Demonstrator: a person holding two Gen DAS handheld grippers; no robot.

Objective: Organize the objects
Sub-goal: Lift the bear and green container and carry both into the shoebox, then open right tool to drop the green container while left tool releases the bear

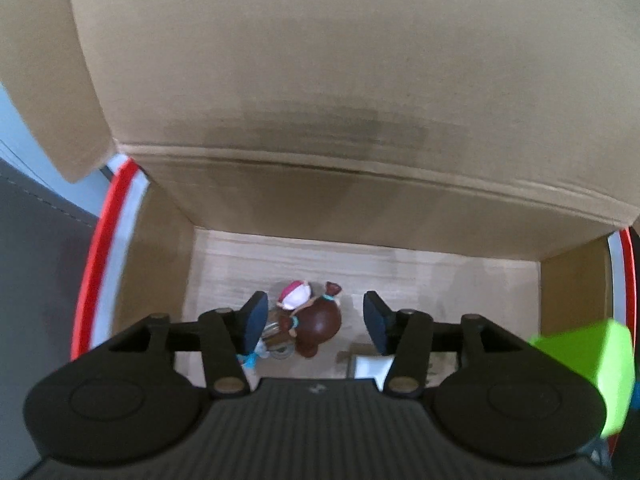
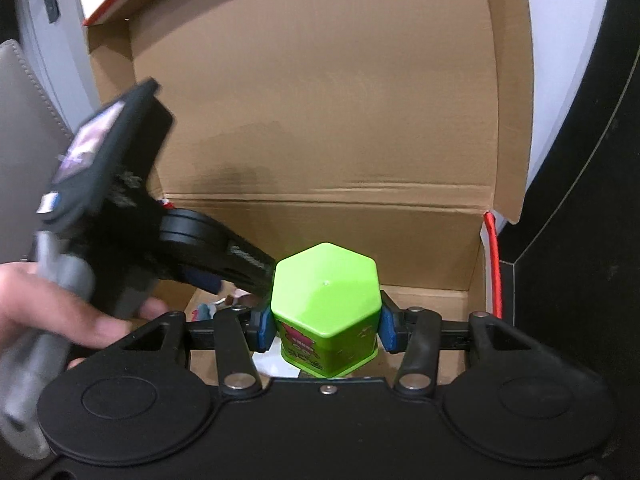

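Right gripper (image 2: 326, 326) clamps the upright green hexagonal container (image 2: 325, 312), lid toward camera

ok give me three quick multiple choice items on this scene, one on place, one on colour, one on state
1. Where is the small doll figurine with brown hair?
A. on the floor of the open cardboard box
B. on the box flap
C. outside the box

2. What colour is the hexagonal tin?
A. red
B. lime green
C. blue

3. What state is the right hand-held gripper in?
A. open, empty
B. shut on the tin
C. out of view

Answers: 1 A, the left wrist view shows it on the box floor; 2 B, its top and sides are lime green; 3 B, both pads press its sides.
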